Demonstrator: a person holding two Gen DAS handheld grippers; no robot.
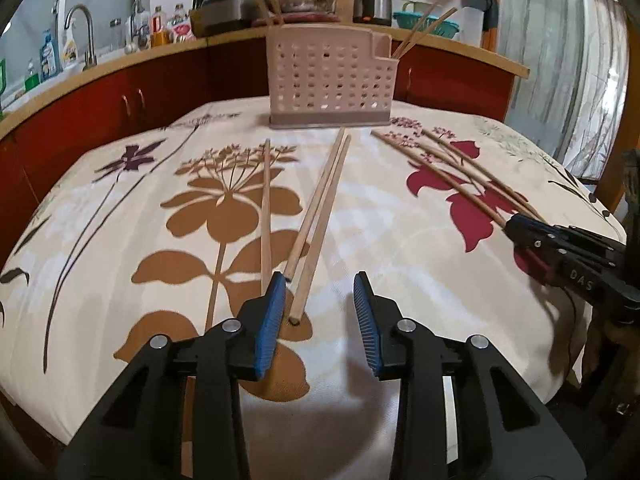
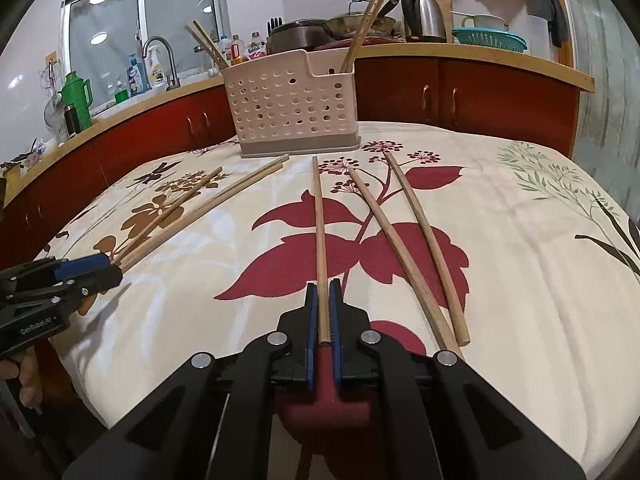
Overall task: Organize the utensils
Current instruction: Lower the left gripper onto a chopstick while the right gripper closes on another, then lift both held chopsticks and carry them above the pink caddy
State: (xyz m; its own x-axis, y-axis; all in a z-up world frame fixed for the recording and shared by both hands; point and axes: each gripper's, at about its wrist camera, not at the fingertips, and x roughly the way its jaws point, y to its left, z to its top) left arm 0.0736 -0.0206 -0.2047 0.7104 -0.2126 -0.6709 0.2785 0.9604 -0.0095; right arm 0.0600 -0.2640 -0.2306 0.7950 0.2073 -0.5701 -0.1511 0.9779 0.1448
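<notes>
Tablecloth [image 2: 500, 240] first, floral and soft-looking, spread across the whole work surface, and that matters: thin sticks lie flat against it, so a low, level approach looks wise. At the far edge stands the perforated holder [image 2: 292, 100], upright, with a few chopsticks already poking out of its left and right compartments.

Now the loose chopsticks. Three lie on the red flower; two of them [image 2: 420, 248] rest near each other to the right, untouched. Over on the brown flower, three more: one single stick [image 1: 265, 204] and a pair [image 1: 320, 216] lying side by side and touching.

Right gripper [image 2: 325, 320] has its blue pads pinched onto the near end of one chopstick [image 2: 319, 232], which runs straight ahead toward the holder. Left gripper [image 1: 320, 308] is spread wide, its left pad just beside the near ends of the pair, nothing held.

Handling call: these look like light, stiff, smooth wooden rods, likely to roll or swivel in a grip. Held at the very end, the long free length may droop or pivot; a firmer hold nearer the middle would probably steady it for dropping tip-first into a compartment.
</notes>
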